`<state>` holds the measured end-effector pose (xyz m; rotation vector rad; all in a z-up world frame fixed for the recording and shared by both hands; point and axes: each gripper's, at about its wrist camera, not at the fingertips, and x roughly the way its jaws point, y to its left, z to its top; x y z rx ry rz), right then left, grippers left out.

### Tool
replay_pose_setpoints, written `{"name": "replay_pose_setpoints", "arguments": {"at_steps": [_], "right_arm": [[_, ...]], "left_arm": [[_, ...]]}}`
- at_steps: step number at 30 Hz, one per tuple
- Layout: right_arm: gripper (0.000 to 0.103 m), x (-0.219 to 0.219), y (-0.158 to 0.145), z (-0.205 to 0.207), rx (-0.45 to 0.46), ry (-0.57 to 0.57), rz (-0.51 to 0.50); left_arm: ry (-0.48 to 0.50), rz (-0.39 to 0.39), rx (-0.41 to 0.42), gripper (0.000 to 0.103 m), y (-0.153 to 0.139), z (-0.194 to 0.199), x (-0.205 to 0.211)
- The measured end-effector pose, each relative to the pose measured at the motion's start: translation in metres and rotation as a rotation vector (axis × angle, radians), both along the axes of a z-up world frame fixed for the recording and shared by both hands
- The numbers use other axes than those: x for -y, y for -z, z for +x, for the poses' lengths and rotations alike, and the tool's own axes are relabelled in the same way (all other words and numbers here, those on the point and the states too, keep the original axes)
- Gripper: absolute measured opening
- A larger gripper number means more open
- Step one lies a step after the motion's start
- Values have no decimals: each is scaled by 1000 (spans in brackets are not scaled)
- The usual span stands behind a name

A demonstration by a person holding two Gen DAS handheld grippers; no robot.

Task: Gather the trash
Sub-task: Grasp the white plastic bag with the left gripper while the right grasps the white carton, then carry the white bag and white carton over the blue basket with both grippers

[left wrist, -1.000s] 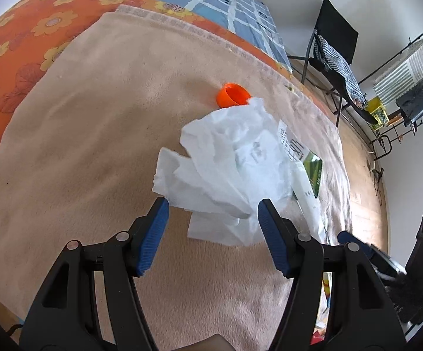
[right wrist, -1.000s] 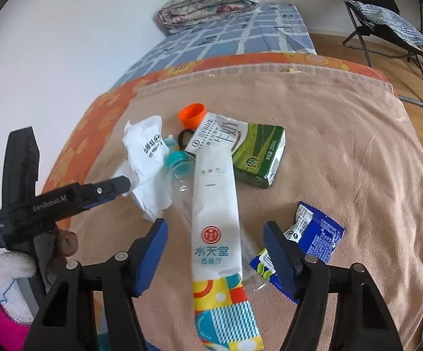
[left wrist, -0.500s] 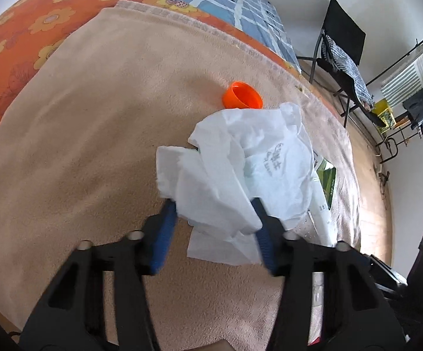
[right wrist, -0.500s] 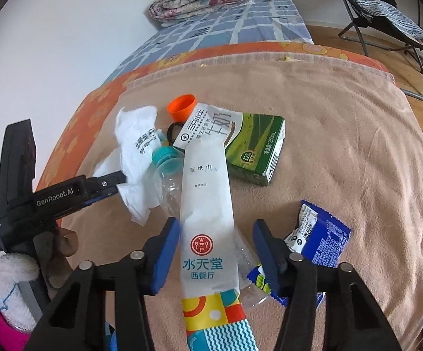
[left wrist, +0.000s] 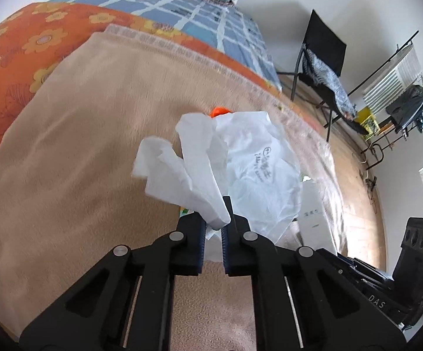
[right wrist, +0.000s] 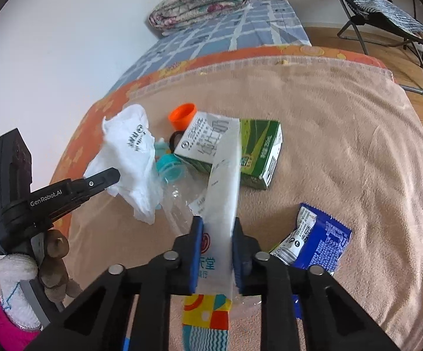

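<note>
My left gripper [left wrist: 213, 228] is shut on a crumpled white tissue and plastic bag wad [left wrist: 240, 172], lifted off the tan blanket [left wrist: 79, 175]; the wad also shows in the right wrist view [right wrist: 132, 161]. My right gripper [right wrist: 216, 234] is shut on a long white paper sleeve with a colourful end [right wrist: 221, 204], raised over a clear plastic bottle with a teal cap [right wrist: 170, 169]. A green milk carton [right wrist: 240, 149], an orange cap [right wrist: 182, 114] and a blue snack wrapper [right wrist: 316, 239] lie on the blanket.
The blanket covers an orange flowered sheet [left wrist: 12, 58] on a bed with a blue checked cover [right wrist: 234, 35] and a folded quilt [right wrist: 199, 3]. A black folding chair [left wrist: 325, 67] and a drying rack [left wrist: 398, 87] stand on the wood floor beyond.
Both grippers have gone from open to shut: the left closed on the white wad and lifted it, the right closed on the paper sleeve and raised it.
</note>
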<state>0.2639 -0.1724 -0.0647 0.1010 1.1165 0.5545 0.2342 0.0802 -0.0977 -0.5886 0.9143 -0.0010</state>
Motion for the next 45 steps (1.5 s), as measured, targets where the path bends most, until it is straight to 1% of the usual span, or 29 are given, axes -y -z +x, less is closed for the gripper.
{"name": "replay_pose_setpoints", "arguments": {"at_steps": [5,10,12,16,24,27,31,35,39,45], "right_arm": [[12,5,-11,-4,28,7,42],[10,10,-28,-9,56,4,92],[10,12,-34,-13,72,-3,100],[10,20,-48,-24,94,-14,130],[10,38,-77,-69,152,-69,167],[10,43,-84,-89,182,-99,156],[10,50,-85,-118,199,-140,145],[10,55,-78,-146,194,-178,130],[10,58,-71,-172,178,-212,132],[10,60,-54,-202,151,-246,121]], "left_arm": [[-12,-13,42,6,-14,-6,-8],[-3,10,80,6,-33,-19,-14],[-2,8,98,6,-42,-28,-19],[14,28,129,6,-58,-46,-26],[57,36,145,6,-75,-93,-28],[79,48,149,6,-79,-109,-23],[110,53,156,6,-81,-130,-14],[153,59,147,6,-79,-150,0],[198,68,128,6,-72,-171,17],[252,38,89,6,-57,-204,37]]}}
